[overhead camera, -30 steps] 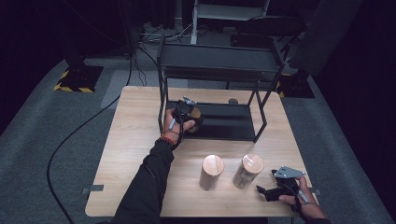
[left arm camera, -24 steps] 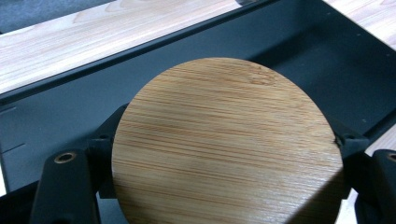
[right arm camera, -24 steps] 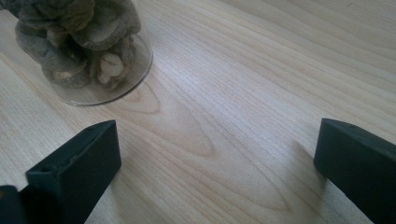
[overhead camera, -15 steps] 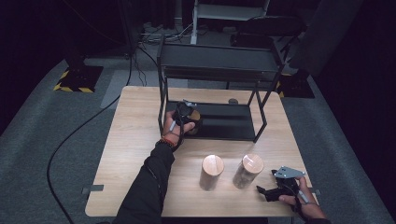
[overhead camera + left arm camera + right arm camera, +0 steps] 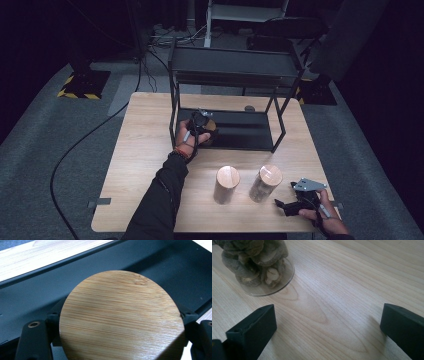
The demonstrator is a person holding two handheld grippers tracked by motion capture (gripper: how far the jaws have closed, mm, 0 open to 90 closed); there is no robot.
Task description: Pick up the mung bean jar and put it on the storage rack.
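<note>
My left gripper [image 5: 202,121] reaches into the lower shelf [image 5: 250,134] of a black metal rack [image 5: 235,75]. It is shut on a jar with a round bamboo lid [image 5: 121,317], which stands on that shelf. Its jaws have just been opening a little, and the jar is still between them with the pads at the lid's sides. My right gripper [image 5: 283,206] rests low at the table's front right corner, open, with bare wood between its jaws [image 5: 329,322]. A clear jar of brownish lumps [image 5: 259,260] stands just beyond its left jaw.
Two bamboo-lidded jars [image 5: 227,184] [image 5: 264,182] stand side by side near the front of the wooden table [image 5: 145,140]. The rack's legs and upper shelf enclose the back of the table. Grey carpet and cables surround it.
</note>
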